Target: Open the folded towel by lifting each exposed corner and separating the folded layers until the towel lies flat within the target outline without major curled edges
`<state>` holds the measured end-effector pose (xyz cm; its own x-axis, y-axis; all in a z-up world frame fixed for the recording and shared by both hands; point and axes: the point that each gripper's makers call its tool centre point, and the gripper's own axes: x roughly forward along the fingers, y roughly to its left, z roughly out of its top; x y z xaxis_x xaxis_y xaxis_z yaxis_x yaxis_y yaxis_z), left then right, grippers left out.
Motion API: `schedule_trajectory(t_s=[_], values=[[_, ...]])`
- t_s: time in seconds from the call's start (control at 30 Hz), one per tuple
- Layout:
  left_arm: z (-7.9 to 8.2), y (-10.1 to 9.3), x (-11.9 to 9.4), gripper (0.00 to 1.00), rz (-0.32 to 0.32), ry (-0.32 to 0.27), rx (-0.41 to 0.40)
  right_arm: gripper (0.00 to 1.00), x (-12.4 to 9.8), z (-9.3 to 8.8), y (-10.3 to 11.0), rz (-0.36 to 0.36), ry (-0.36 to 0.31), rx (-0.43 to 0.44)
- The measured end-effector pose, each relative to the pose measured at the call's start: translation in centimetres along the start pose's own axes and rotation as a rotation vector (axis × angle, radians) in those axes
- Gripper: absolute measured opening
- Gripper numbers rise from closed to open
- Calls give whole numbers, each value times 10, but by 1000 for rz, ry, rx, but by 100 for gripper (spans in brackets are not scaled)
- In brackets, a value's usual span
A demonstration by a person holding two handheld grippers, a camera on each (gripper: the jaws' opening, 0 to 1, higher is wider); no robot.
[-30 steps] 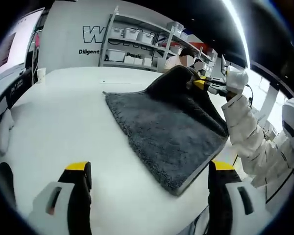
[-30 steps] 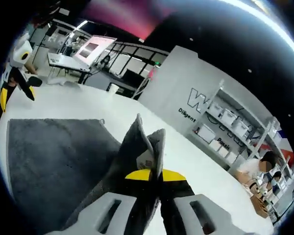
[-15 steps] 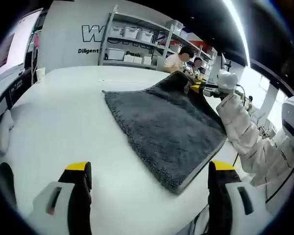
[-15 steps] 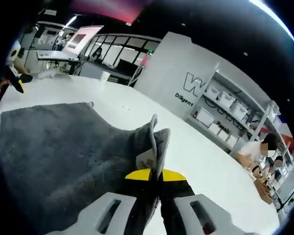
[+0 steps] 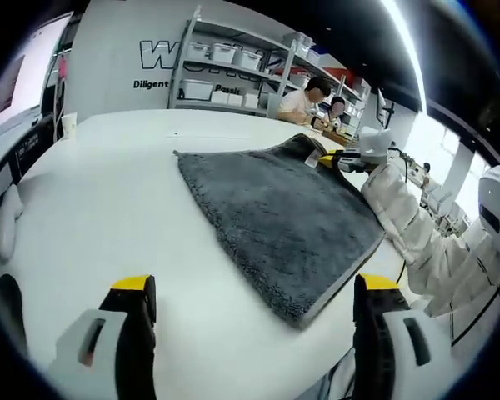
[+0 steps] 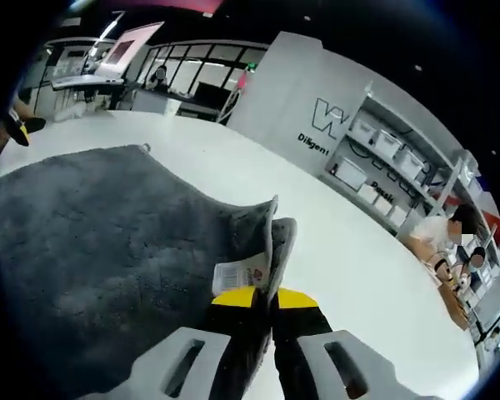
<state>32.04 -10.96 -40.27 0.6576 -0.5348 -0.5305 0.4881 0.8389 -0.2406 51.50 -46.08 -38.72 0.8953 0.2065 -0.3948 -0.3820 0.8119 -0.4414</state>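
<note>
Low over the white tabletop (image 5: 108,208), the right gripper (image 6: 271,304) is clamped on the far corner of the grey towel (image 5: 275,217), a sleeved arm (image 5: 417,242) stretched alongside the towel. Nearer, the left gripper (image 5: 254,308) hovers with jaws apart, just short of the towel's near edge.

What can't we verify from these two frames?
- Target outline: none discernible on the white table in the left gripper view.
- Care label text: too small, right gripper view.
- Towel underside and pinched corner: hidden by its pile and the right gripper.
</note>
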Motion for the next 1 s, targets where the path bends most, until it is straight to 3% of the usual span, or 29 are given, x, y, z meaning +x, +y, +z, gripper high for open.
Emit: schedule_trajectory(t_s=[0.3, 0.43, 0.87, 1.0], values=[[0, -2, 4, 97, -3, 11, -1, 5, 15, -35, -1, -5, 100, 13], [0, -4, 6, 97, -8, 16, 2, 10, 17, -41, -1, -10, 117, 12], [0, -8, 8, 97, -20, 22, 6, 50, 11, -46, -33, -142, 121, 69], [1, -11, 8, 97, -26, 20, 8, 64, -7, -46, -49, -214, 140, 102]])
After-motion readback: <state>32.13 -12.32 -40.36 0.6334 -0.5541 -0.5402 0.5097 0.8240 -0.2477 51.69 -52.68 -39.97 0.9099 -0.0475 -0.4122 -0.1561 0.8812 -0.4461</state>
